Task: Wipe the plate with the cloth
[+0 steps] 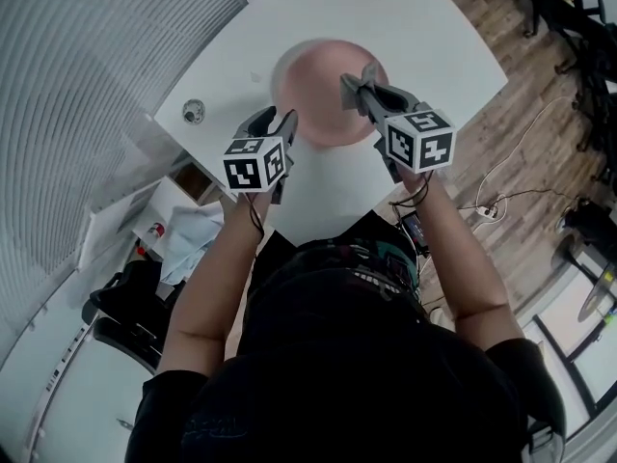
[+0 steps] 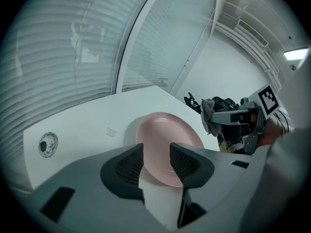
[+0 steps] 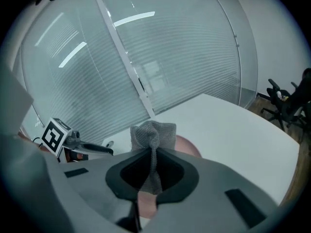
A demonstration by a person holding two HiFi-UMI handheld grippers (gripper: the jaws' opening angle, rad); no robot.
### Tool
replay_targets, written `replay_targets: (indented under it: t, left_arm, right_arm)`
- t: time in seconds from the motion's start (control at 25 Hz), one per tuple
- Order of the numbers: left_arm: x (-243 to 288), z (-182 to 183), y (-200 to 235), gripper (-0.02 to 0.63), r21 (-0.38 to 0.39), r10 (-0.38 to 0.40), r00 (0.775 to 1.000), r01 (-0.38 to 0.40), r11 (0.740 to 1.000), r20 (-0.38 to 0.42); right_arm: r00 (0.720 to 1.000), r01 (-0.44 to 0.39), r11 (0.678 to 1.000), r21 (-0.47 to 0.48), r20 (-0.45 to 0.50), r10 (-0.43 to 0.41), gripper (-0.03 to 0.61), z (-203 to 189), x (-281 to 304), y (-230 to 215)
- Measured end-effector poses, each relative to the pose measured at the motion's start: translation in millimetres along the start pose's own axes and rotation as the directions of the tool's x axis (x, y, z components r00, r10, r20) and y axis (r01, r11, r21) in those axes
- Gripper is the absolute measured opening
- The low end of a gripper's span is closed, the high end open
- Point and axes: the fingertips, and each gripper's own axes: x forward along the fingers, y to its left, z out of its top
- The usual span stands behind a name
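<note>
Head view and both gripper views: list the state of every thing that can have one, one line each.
plate: flat on the table, nothing on it, not gripped.
cloth: bunched, clamped between two jaws.
left hand-held gripper: open, holding nothing.
right hand-held gripper: shut on the cloth.

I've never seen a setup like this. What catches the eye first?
A pink plate sits on a white table. The right hand-held gripper pinches a grey cloth over the plate's right side, while the left hand-held gripper stands open and empty at the plate's near left edge.
</note>
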Motion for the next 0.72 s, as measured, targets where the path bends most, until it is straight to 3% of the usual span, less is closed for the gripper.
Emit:
replay_targets:
  t: [0.2, 0.52, 0.72]
  left_arm:
    - [30, -14, 18, 0.170, -0.035, 0.026, 0.997, -0.028, 0.999, -0.072]
    - [51, -26, 33, 0.167, -0.087, 0.041, 0.991, -0.052, 0.995, -0.129]
    - [57, -27, 35, 0.079, -0.058, 0.065, 0.986, -0.075, 0.995, -0.156]
  right_arm:
    - [0.989, 0.051, 0.999, 0.006, -0.137, -0.050, 0.037, -16, 38, -25]
    - [0.968, 0.122, 0.992, 0.029, -0.224, -0.113, 0.037, -21, 81, -50]
    - [0.942, 0.140, 0.990, 0.024, -0.312, -0.125, 0.037, -37, 100, -54]
